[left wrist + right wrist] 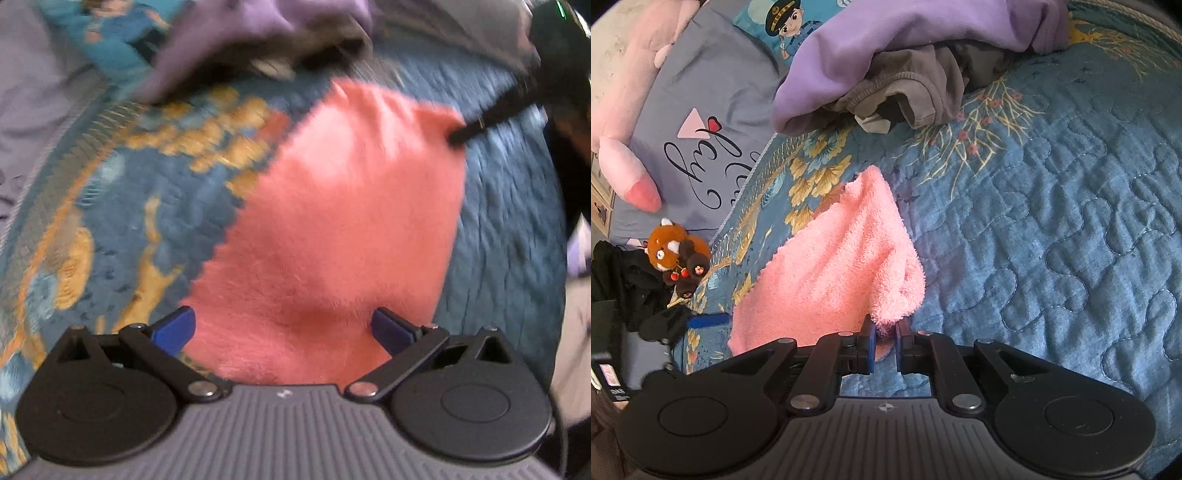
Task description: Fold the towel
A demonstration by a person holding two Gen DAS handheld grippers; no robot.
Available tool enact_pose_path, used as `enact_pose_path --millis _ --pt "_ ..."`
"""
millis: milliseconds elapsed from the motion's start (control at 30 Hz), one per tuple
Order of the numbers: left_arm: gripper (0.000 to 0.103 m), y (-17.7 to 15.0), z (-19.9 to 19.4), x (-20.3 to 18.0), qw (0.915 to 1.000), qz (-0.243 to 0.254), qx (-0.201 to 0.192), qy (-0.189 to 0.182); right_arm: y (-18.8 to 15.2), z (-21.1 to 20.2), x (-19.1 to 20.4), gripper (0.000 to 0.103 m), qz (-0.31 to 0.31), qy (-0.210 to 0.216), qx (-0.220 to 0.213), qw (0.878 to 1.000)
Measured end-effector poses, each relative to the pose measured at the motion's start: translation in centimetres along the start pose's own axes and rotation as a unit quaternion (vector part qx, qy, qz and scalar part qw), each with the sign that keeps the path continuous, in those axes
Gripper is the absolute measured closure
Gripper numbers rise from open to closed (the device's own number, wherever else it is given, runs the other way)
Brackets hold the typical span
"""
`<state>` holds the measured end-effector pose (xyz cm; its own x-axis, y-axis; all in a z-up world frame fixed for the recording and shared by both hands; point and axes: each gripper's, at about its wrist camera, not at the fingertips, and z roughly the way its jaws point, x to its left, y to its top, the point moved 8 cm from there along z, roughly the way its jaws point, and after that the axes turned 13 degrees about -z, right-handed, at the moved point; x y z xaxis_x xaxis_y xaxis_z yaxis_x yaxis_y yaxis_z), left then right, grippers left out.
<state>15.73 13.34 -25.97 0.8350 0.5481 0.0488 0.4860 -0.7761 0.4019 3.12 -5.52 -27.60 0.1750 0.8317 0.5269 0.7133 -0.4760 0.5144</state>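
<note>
Your right gripper [884, 332] pinches only the towel [827, 273] corner; your left gripper [284, 328] hangs spread, empty. A tug could slip that corner free.

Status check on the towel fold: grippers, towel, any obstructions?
Right gripper shut on pink towel corner. Left gripper open over towel, nothing pinched. Purple garment beyond, clear of it.

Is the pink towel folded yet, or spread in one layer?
Not neatly folded. The pink terry towel lies on the blue quilted bedspread, one corner pinched by the right gripper; its edge curls over there. Layers beneath: cannot tell.
</note>
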Motion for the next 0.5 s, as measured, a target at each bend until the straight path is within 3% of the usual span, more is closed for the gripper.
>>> enact_pose_path --millis 100,500 --pt "0.0 -0.4 1.1 -0.8 0.9996 0.027 0.01 -0.003 0.0 0.0 0.1 0.093 -0.001 -0.002 -0.001 1.0" --pt "0.0 -0.8 1.0 -0.5 0.9993 0.02 0.001 -0.03 1.2 -0.5 2.3 0.094 -0.041 -0.016 -0.026 0.999"
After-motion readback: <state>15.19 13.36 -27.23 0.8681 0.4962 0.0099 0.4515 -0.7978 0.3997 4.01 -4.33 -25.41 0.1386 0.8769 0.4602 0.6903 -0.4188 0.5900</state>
